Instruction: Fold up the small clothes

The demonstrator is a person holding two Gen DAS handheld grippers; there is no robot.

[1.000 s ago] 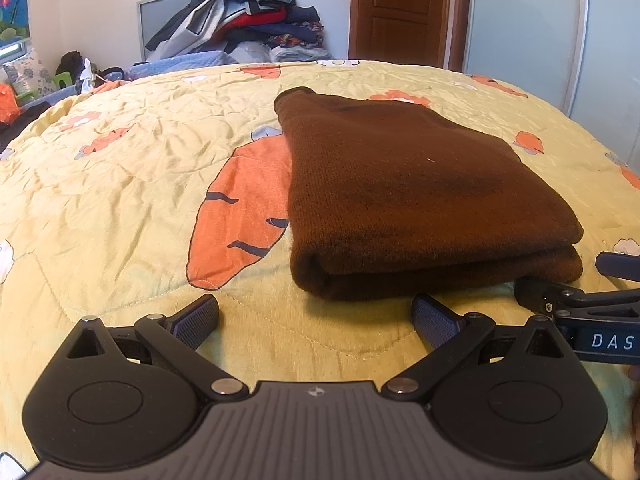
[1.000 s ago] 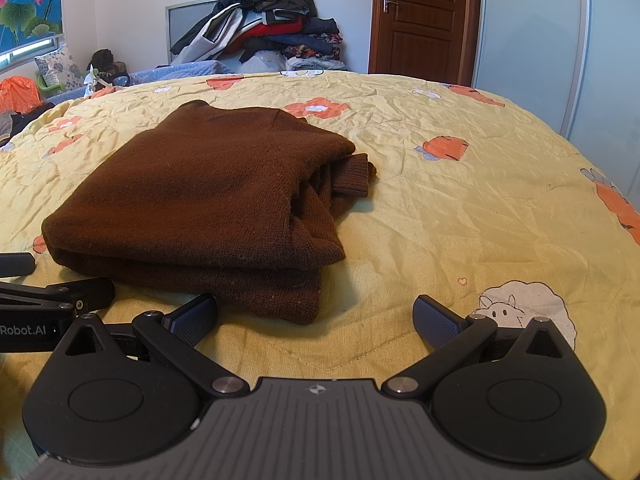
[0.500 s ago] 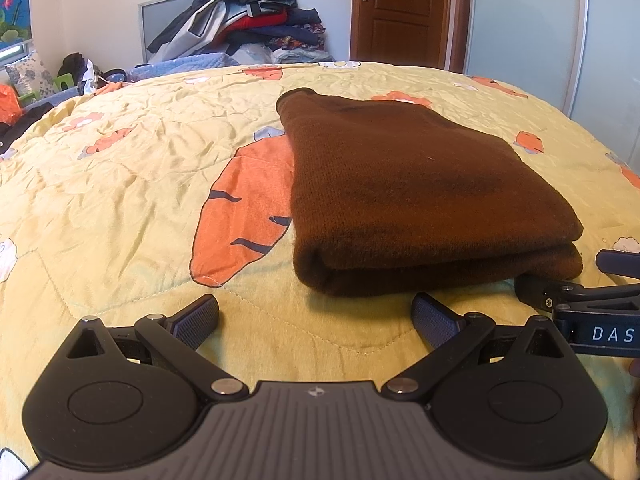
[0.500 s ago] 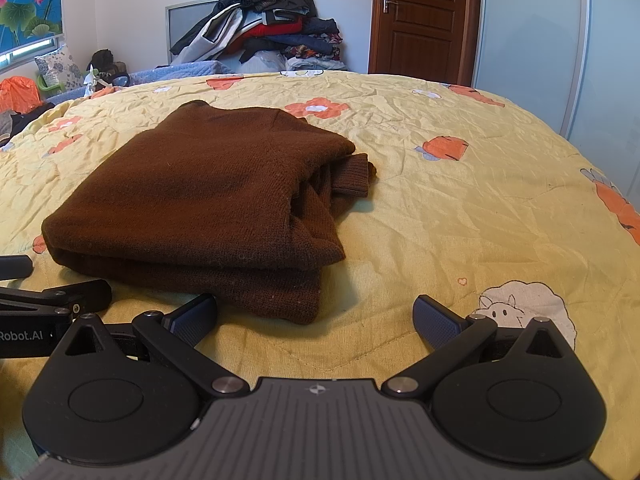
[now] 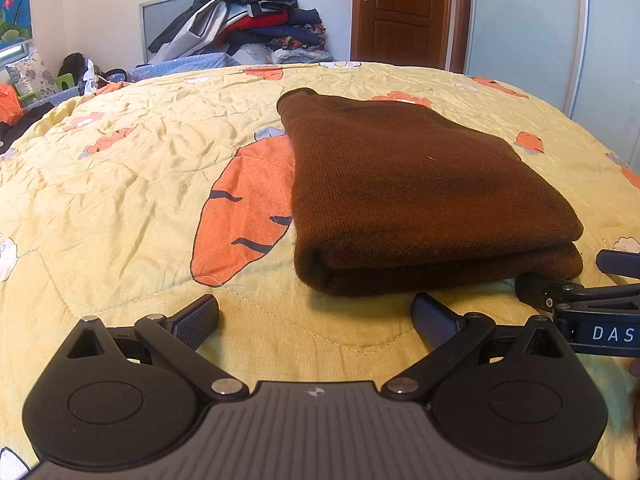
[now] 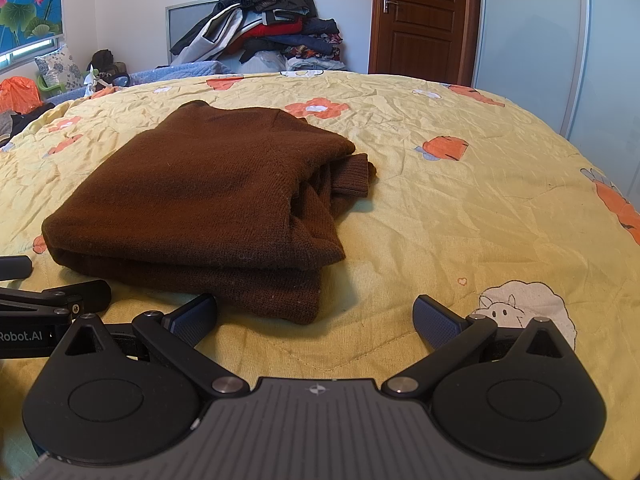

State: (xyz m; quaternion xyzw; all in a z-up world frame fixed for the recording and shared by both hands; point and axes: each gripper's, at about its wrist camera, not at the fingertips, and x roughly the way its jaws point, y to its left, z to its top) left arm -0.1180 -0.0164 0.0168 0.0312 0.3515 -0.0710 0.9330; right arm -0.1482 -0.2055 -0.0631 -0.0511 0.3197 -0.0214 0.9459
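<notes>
Yellow carrot-print bedding covers the bed [image 5: 120,184], and a folded brown sweater [image 5: 416,196] lies on it, well in front of the heaped clothes pile [image 6: 264,28] by the wall. Just short of the sweater's near edge, the left hand-held gripper [image 5: 316,316] and right hand-held gripper [image 6: 316,316] hover side by side, each spread wide and holding nothing.

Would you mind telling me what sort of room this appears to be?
Most likely a home bedroom: a bed with a carrot-print quilt, a heap of clothes against the wall, and a wooden door.
</notes>
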